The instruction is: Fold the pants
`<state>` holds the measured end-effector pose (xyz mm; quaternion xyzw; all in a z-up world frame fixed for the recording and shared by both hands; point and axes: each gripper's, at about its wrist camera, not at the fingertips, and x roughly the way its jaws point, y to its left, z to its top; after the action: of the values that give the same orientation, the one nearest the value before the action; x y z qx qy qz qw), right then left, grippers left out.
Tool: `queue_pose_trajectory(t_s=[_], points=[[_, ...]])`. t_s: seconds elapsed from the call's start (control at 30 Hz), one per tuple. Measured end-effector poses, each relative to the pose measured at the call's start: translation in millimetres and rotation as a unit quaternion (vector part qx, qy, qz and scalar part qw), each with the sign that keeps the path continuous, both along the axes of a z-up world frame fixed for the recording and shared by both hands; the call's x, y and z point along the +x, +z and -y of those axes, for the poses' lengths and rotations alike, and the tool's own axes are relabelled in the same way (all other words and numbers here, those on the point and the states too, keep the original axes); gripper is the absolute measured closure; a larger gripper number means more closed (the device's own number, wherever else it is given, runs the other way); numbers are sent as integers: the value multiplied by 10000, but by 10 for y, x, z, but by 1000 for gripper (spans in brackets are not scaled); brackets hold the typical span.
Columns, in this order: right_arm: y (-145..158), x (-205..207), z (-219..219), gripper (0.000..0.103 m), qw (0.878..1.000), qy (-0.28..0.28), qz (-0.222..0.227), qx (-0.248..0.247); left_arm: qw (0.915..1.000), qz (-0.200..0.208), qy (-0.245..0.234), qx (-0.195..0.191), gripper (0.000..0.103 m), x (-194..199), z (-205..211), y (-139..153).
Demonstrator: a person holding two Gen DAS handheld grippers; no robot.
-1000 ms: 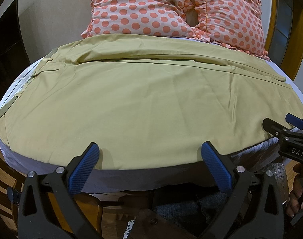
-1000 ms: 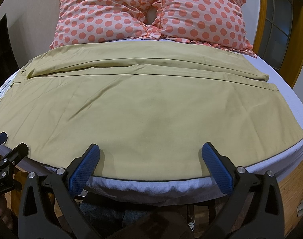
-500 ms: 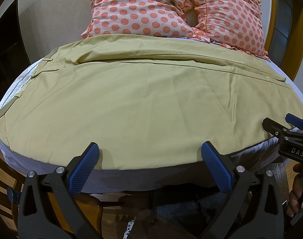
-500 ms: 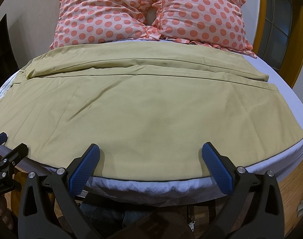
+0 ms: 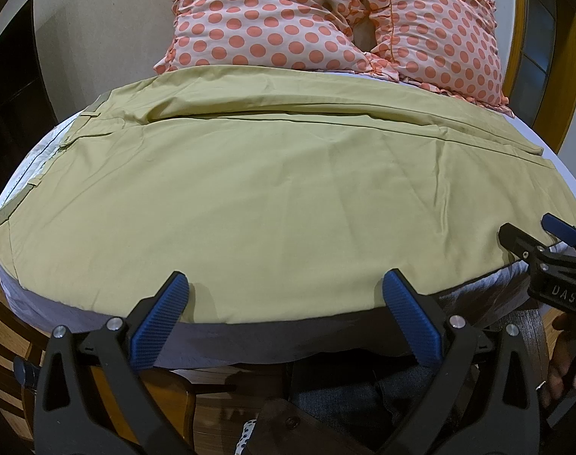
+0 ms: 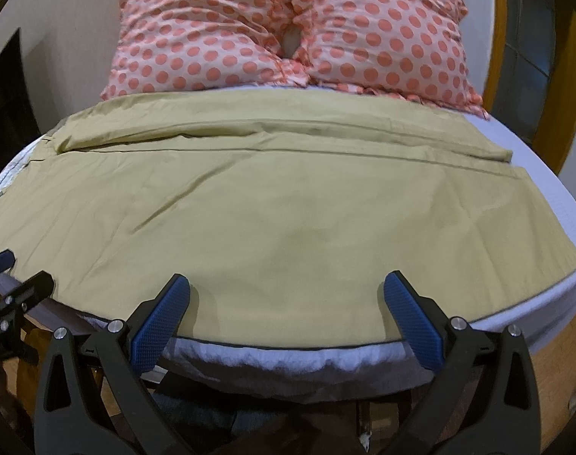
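1. My right tool has crept slightly forward over the pants; my left tool hasn't moved.
2. Both tools gape wide, gripping nothing.
3. The pants lie flat across the bed, below the pillows.

Bed covered by a pale lavender-white sheet. Directly on it lie 1 pair of khaki pants, spread flat across the width with the waistband at the left and the 2 legs side by side, and 2 polka-dot pillows, touching each other at the far end, just beyond the pants.
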<state>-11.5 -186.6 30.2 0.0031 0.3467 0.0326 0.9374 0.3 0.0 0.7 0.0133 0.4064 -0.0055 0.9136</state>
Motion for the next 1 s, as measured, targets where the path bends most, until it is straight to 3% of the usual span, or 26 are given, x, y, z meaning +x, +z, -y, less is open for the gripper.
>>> queue_pose_trajectory(t_s=[0.13, 0.23, 0.33, 0.4, 0.53, 0.57, 0.67, 0.8, 0.83, 0.87, 0.9, 0.93, 1.0], points=[[148, 194, 185, 1, 9999, -85, -150, -9, 9999, -91, -110, -7, 2, 71, -36, 91], [512, 545, 531, 1, 9980, -603, -57, 157, 9995, 302, -45, 74, 2, 142, -110, 275], [821, 1246, 951, 1, 9901, -1325, -223, 400, 9981, 601, 43, 113, 2, 328, -189, 462], [856, 1700, 1150, 5, 9831, -1728, -405, 454, 9978, 659, 82, 74, 2, 448, -206, 528], [701, 2786, 1678, 35, 9487, -2822, -1095, 909, 9978, 631, 113, -149, 2, 654, -259, 575], [615, 3040, 1808, 35, 9339, -3157, -1267, 1099, 9978, 627, 119, -171, 2, 677, -270, 575], [473, 3459, 2037, 36, 9047, -3806, -1396, 1312, 9981, 587, 158, -119, 2, 775, -292, 547], [285, 3816, 2182, 36, 8819, -4321, -1550, 1075, 9987, 460, 213, -57, 2, 857, -324, 464], [239, 3845, 2212, 40, 8776, -4413, -1588, 993, 9988, 434, 226, -49, 2, 870, -335, 443], [224, 3868, 2191, 45, 8796, -4474, -1483, 643, 9989, 402, 240, -54, 2, 901, -347, 423], [207, 3850, 2182, 52, 8851, -4415, -1347, 596, 9989, 390, 243, -64, 2, 898, -352, 408], [188, 3806, 2179, 68, 8908, -4340, -1209, 586, 9989, 380, 244, -92, 2, 904, -363, 396], [149, 3660, 2217, 87, 9000, -4211, -921, 646, 9987, 387, 240, -214, 2, 911, -393, 381]])
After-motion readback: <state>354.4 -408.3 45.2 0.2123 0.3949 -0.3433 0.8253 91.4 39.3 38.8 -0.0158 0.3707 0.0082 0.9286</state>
